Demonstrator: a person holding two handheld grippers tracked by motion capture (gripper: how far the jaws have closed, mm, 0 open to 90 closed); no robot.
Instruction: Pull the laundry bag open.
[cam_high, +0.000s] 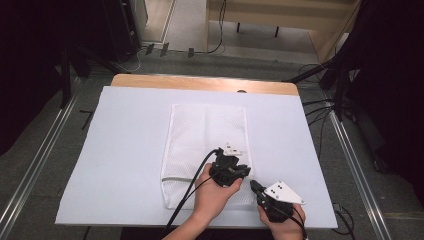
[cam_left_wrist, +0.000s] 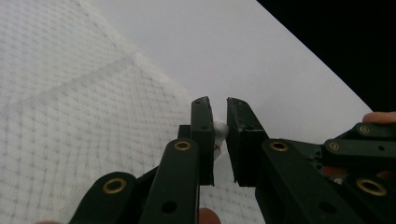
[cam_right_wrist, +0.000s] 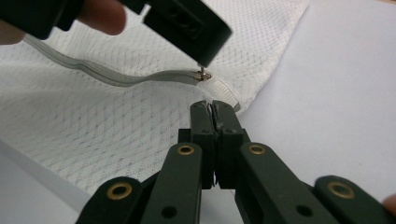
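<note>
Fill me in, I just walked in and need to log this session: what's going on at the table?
A person works on a white mesh laundry bag lying flat on a white table, a gripper in each hand. The left gripper comes down on the metal zipper pull at the zipper's end, jaws slightly apart around it. The right gripper is closed on the bag's edge beside the white tab, apparently steadying it. The zipper looks closed.

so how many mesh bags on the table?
1. The white mesh bag lies flat mid-table on the white sheet, with the left gripper at its zipper end and the right gripper beside its near corner.
</note>
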